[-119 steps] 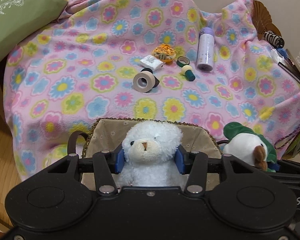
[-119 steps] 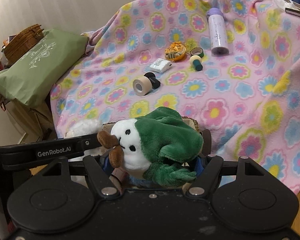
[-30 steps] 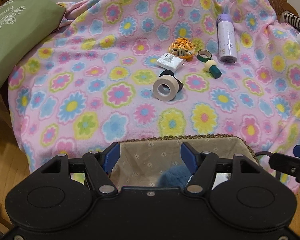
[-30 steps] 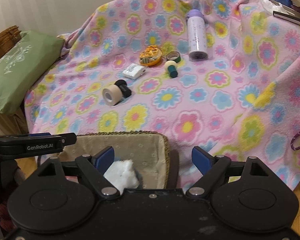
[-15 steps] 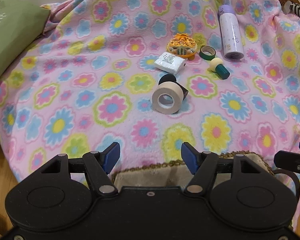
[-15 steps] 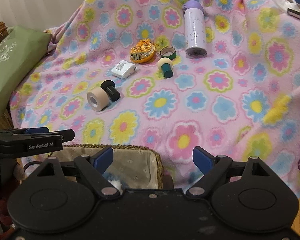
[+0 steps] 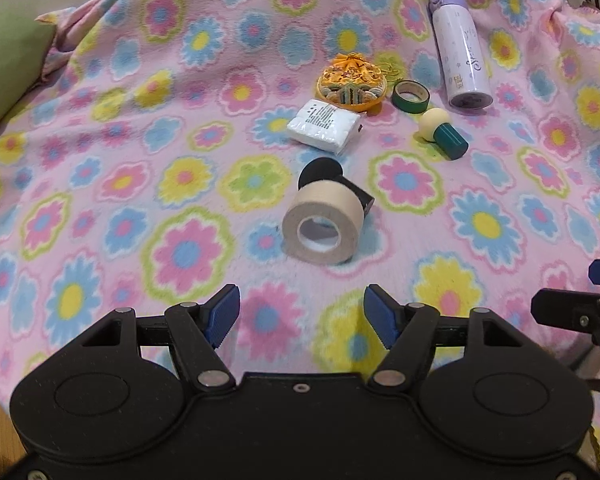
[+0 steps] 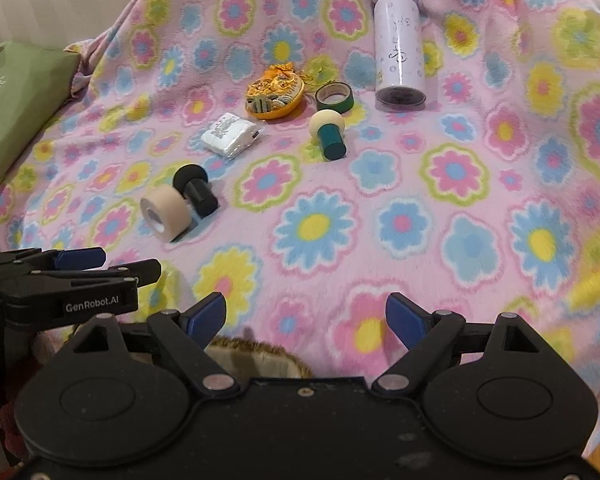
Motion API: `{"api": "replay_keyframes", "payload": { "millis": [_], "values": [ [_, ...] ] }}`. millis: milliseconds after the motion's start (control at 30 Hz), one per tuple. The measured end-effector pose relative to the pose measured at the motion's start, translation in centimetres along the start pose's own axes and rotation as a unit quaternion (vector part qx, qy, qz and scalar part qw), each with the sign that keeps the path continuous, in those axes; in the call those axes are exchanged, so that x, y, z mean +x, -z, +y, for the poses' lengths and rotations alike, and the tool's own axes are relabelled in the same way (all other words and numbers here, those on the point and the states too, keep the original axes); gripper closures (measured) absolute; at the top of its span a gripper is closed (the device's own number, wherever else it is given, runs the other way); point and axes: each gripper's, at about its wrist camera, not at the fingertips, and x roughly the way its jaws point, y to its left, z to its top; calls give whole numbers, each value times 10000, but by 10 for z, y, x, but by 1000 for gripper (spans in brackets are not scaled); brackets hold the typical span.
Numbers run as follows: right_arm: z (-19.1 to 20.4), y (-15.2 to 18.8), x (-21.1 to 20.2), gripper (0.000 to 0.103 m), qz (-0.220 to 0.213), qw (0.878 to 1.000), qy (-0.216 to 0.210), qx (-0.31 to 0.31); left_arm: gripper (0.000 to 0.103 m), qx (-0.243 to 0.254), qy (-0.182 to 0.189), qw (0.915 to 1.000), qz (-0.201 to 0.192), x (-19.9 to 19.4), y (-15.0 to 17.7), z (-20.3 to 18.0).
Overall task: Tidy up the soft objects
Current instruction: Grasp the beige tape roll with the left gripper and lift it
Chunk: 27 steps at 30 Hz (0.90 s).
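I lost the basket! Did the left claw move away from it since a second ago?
Yes. The left claw went forward over the flowered blanket, toward the beige tape roll; the basket has dropped out of its view.

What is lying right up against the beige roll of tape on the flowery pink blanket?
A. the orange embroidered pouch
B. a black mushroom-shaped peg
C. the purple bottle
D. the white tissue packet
B: the black mushroom-shaped peg lies directly against the beige roll of tape on the flowery pink blanket; the purple bottle, white tissue packet and orange embroidered pouch lie apart from it, further back.
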Motion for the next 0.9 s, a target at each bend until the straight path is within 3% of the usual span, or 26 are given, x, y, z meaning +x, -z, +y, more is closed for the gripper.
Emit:
{"api": "replay_keyframes", "payload": {
  "millis": [500,900],
  "values": [
    [2,-29,46,16,224,9997,-54,102,40,-25,166,9993,-344,32,-26,11],
    [1,-32,56,14,242,9995,-33,178,43,-128,-214,9971,-718,36,-52,32]
  ]
}}
